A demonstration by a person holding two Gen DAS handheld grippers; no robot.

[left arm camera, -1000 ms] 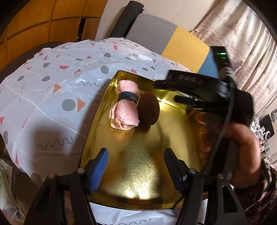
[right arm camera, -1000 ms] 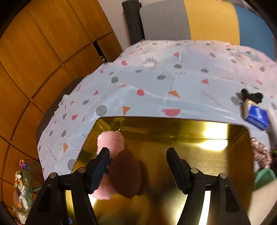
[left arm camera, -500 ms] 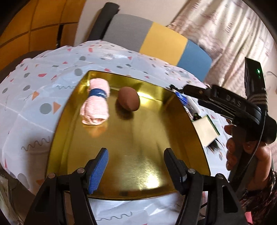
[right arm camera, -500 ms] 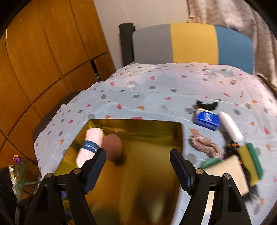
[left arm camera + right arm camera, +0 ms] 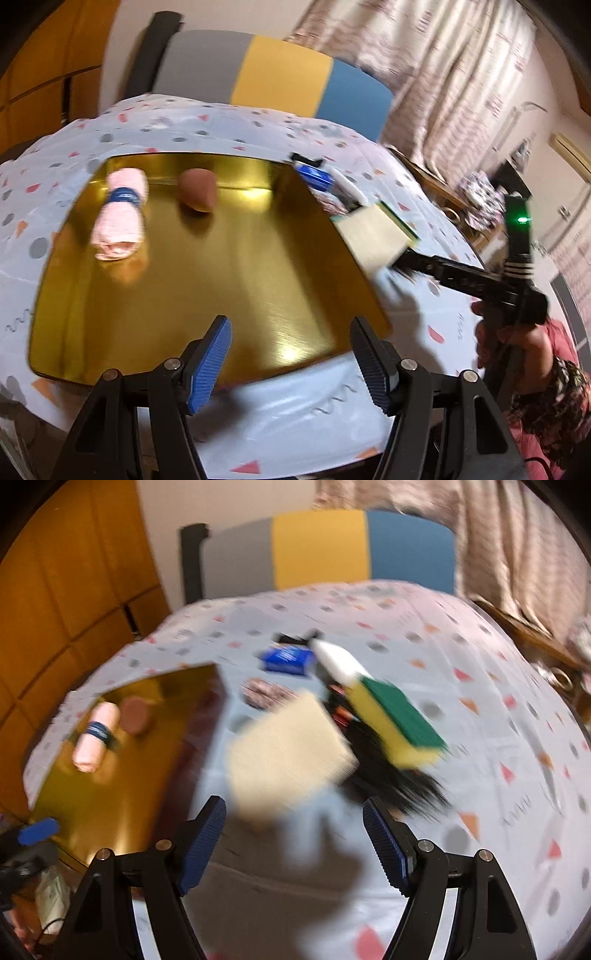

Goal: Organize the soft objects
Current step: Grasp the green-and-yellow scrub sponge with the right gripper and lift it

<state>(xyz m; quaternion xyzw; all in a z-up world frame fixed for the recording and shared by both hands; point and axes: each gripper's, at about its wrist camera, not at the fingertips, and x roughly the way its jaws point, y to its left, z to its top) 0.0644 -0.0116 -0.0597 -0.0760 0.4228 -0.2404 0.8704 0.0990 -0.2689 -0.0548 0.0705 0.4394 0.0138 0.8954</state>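
Observation:
A gold tray (image 5: pixel 207 295) holds a rolled pink towel with a blue band (image 5: pixel 120 218) and a brown oval sponge (image 5: pixel 197 190) at its far side; both also show in the right wrist view, the towel (image 5: pixel 95 734) and the sponge (image 5: pixel 135 714). My left gripper (image 5: pixel 290 363) is open and empty over the tray's near edge. My right gripper (image 5: pixel 293 843) is open and empty, just short of a beige flat sponge (image 5: pixel 288 753). A yellow-green sponge (image 5: pixel 399 720) lies behind it on a black hair tuft (image 5: pixel 399 779).
Right of the tray lie a blue box (image 5: pixel 288 659), a white object (image 5: pixel 340 661) and a brownish scrunchie (image 5: pixel 266 694). The patterned tablecloth (image 5: pixel 498 701) covers the table. A grey, yellow and blue chair (image 5: pixel 273 81) stands behind. The right gripper's body (image 5: pixel 480 280) reaches in from the right.
My right gripper has swung right, away from the tray and over to the pile of sponges. My left gripper has pulled back toward the tray's near edge. Both stayed open.

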